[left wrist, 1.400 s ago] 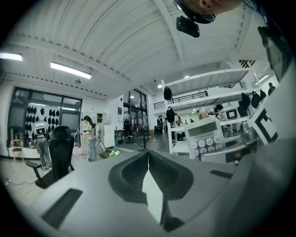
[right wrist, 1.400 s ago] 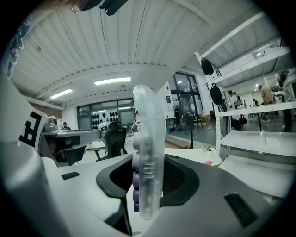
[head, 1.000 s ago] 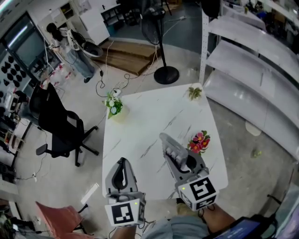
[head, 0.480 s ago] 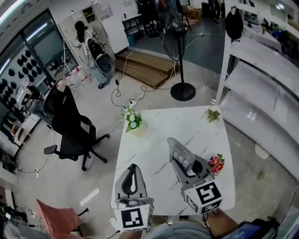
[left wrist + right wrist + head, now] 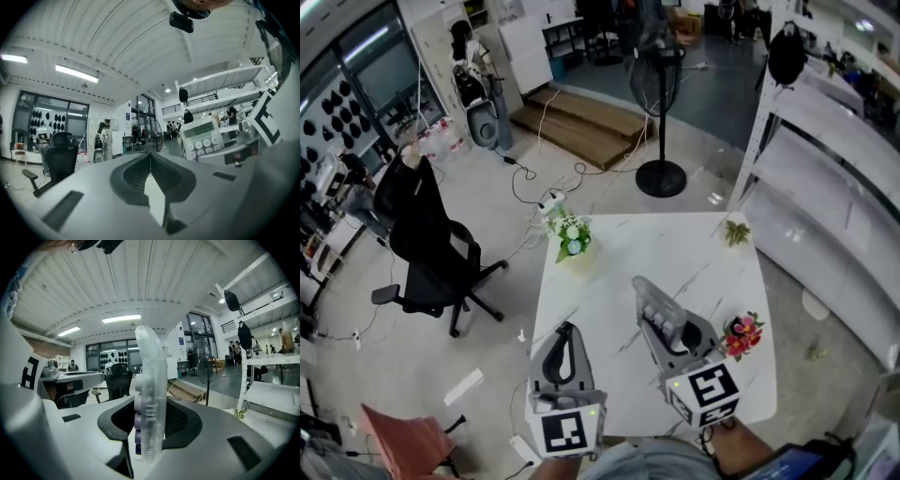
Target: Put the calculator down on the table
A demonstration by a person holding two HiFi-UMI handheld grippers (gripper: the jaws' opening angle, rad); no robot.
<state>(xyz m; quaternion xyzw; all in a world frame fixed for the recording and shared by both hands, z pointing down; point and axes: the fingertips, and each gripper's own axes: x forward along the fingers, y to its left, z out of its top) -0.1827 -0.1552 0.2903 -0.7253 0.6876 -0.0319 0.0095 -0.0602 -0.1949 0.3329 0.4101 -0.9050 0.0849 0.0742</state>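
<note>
Head view: gripping the calculator (image 5: 659,312) by its near end in the right gripper (image 5: 675,332), keys showing from above, far end poking out over the near half of the white marbled table (image 5: 675,246). Not yet set down, by the look of it. Carrying the left gripper (image 5: 565,330) alongside, at the table's near left edge. Sharing the tabletop with red flowers (image 5: 742,334) just right of the loaded gripper, white flowers (image 5: 573,234) at the far left corner and a green sprig (image 5: 736,232) at the far right corner.

Left gripper view: looking along two jaws pinched tip to tip, with nothing between them. Catching the calculator's display and round keys off to the right, apart from this gripper.

Right gripper view: looking at the calculator edge-on, upright between jaws set at a middling width and pressed on its two faces. Clear casing, purple key sides on the left.

Hazards, as a judgement:
- Beware letting go while high: a drop onto hard stone, then a bounce or a skid toward an edge.
- Avoid swinging right on the way down, for fear of clipping the red flowers.
- Mind the one-ended grip: with the far end touching down first, expect a twist in the jaws.
- Bring it low and flat over bare table before easing the jaws apart.
</note>
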